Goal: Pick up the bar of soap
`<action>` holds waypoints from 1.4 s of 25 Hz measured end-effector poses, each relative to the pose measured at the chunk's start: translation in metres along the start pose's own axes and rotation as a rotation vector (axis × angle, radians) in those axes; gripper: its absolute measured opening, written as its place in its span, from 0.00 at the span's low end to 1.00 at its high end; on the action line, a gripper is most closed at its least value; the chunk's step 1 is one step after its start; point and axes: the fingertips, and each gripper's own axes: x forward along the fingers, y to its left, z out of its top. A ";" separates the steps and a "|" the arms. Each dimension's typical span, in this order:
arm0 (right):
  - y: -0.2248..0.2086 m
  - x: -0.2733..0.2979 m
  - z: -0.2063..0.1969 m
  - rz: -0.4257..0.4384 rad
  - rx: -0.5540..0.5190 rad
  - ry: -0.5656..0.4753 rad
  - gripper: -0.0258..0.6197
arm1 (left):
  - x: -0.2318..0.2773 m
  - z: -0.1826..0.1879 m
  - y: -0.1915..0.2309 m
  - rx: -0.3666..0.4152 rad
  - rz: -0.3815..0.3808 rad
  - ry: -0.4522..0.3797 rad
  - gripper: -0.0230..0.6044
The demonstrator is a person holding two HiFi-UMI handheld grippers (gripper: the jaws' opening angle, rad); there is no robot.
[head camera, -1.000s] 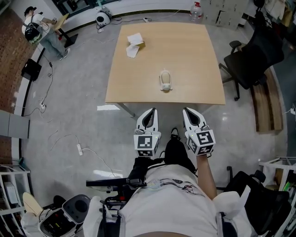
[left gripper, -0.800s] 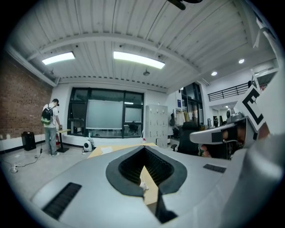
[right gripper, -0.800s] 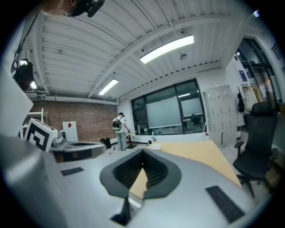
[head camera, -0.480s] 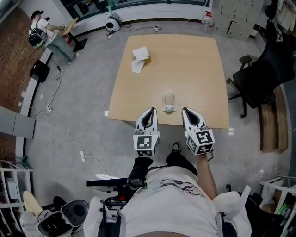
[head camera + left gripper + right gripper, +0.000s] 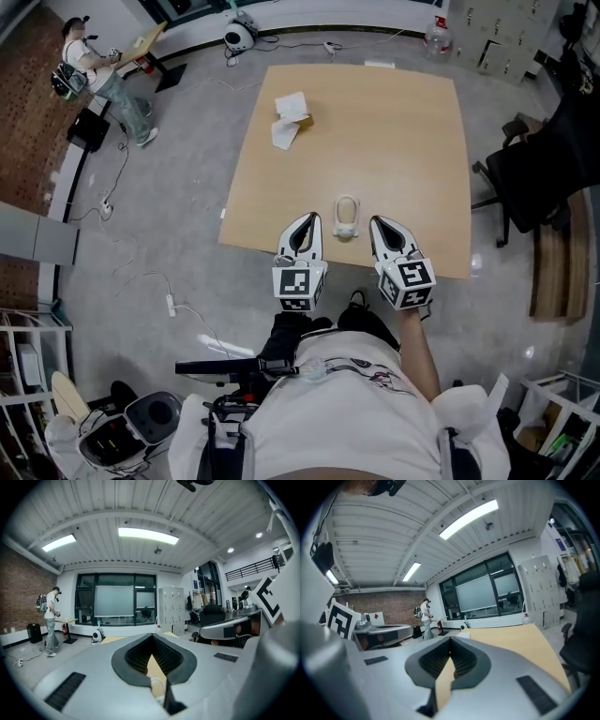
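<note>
Right claw (image 5: 382, 228) is seen closed, its jaws pressed together with nothing between them, and the left claw (image 5: 303, 225) is closed and empty in the same way. The bar of soap (image 5: 346, 217) lies flat on the counter (image 5: 403, 131), near the front edge, between the two claws. It is at about 1 o'clock from the left one and 11 o'clock from the right one, near to both but touched by neither.

The pick is judged as not yet begun. For a good grasp, one claw should first be opened wider than the narrow side of the soap. Then it should be brought over the bar from above and lowered until the jaws stand on both long sides. The bar seems rounded and probably slippery, so it may slide out if it is taken near an end. The middle should be chosen and the jaws closed slowly. The crumpled paper (image 5: 289, 120), at 11 o'clock and well apart, is not in the way.
</note>
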 end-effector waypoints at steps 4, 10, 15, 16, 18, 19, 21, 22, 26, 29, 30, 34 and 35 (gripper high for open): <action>0.002 0.024 -0.001 0.011 0.003 0.022 0.04 | 0.010 -0.011 0.019 -0.016 0.007 0.040 0.04; 0.002 0.054 -0.017 -0.018 -0.001 0.072 0.04 | 0.029 -0.038 0.037 -0.034 -0.025 0.094 0.04; 0.005 0.066 -0.041 -0.036 0.011 0.148 0.04 | 0.038 -0.061 0.044 -0.069 -0.060 0.168 0.04; 0.004 0.068 -0.044 -0.044 0.021 0.158 0.04 | 0.040 -0.064 0.043 -0.070 -0.071 0.188 0.04; 0.003 0.078 -0.046 -0.053 0.035 0.170 0.05 | 0.047 -0.071 0.044 -0.069 -0.095 0.229 0.04; 0.003 0.083 -0.046 -0.052 0.037 0.177 0.04 | 0.050 -0.078 0.045 -0.068 -0.104 0.250 0.04; 0.007 0.089 -0.055 -0.044 0.041 0.206 0.04 | 0.051 -0.096 0.043 -0.076 -0.118 0.291 0.04; 0.010 0.090 -0.065 -0.038 0.043 0.227 0.05 | 0.048 -0.106 0.042 -0.083 -0.123 0.312 0.04; 0.018 0.095 -0.109 -0.020 0.053 0.290 0.05 | 0.034 -0.154 0.042 -0.116 -0.118 0.389 0.04; 0.019 0.102 -0.132 -0.020 0.060 0.327 0.05 | 0.024 -0.184 0.050 -0.131 -0.100 0.461 0.04; 0.019 0.105 -0.138 -0.020 0.063 0.342 0.05 | 0.021 -0.192 0.053 -0.139 -0.095 0.481 0.04; 0.013 0.121 -0.163 -0.027 0.070 0.407 0.05 | 0.018 -0.224 0.063 -0.160 -0.082 0.553 0.04; 0.010 0.125 -0.168 -0.030 0.072 0.421 0.05 | 0.019 -0.231 0.064 -0.162 -0.081 0.570 0.04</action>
